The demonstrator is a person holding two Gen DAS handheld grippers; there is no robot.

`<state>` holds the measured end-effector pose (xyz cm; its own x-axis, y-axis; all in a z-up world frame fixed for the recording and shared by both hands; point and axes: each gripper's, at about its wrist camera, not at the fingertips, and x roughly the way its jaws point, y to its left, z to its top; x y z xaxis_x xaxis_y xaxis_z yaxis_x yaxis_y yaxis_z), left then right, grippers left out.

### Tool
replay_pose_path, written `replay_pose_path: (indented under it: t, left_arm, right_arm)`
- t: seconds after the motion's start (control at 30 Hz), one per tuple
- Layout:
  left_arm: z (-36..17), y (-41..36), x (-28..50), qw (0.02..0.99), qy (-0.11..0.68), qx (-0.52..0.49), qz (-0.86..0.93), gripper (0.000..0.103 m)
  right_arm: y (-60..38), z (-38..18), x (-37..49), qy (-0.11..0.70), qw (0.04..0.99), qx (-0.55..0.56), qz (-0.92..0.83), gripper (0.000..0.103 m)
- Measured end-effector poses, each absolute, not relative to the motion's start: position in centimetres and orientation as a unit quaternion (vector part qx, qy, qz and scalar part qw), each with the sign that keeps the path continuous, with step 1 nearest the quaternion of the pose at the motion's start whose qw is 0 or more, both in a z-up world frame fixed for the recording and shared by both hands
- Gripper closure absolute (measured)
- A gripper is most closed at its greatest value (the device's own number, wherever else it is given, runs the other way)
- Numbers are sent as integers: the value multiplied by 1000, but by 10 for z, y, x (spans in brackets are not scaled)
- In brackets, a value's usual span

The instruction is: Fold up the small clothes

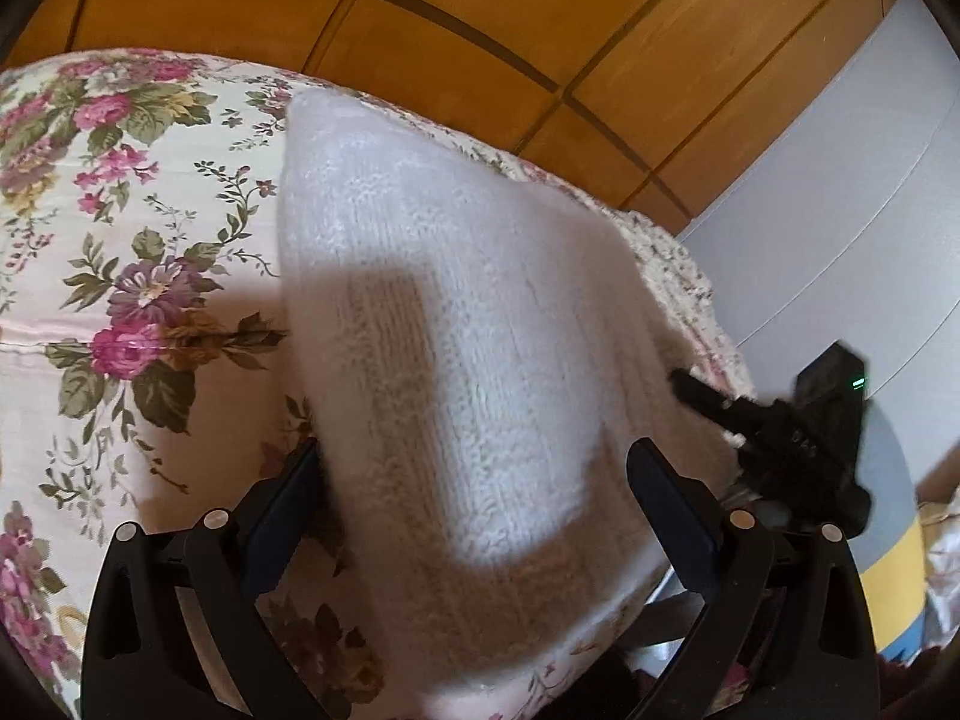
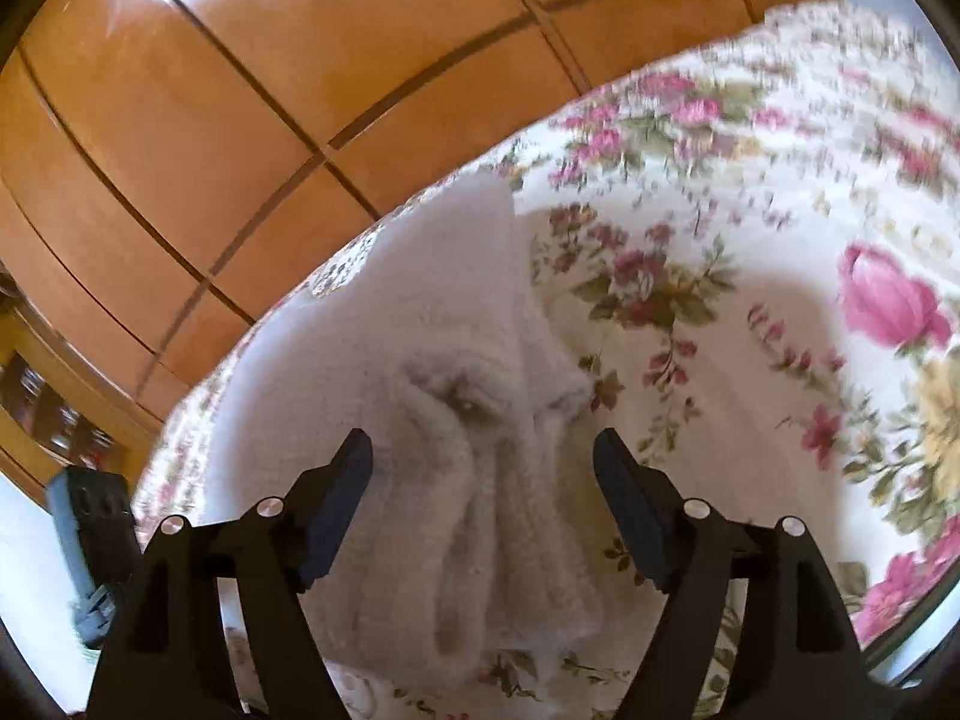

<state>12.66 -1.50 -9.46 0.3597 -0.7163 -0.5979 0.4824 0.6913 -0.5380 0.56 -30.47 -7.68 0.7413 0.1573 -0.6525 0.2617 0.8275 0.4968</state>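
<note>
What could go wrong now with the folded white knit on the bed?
1. The right gripper is open with the knit's loose folds between its fingers, so the layers may spring apart.
2. The left gripper also stands open around the knit; pulling back, a finger may snag the fuzzy yarn and drag the fold.
3. The knit lies near the far edge of the bedspread; a push could slide it off.

White knit garment (image 1: 456, 324) lies folded on floral bedspread (image 1: 138, 228).
</note>
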Motion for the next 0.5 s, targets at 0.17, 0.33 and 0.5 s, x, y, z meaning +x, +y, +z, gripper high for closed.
replay_pose_path:
  t: [0.17, 0.33, 0.5]
  left_arm:
    - [-97, -19, 136, 809, 434, -127, -376, 7]
    - [-100, -32, 142, 804, 445, -108, -380, 13]
    - [-100, -40, 148, 803, 451, -104, -376, 25]
  right_arm:
    - [-313, -89, 18, 367, 871, 326, 9, 27]
    - [-318, -93, 31, 362, 870, 333, 31, 28]
    - [-318, -96, 45, 364, 872, 323, 50, 37]
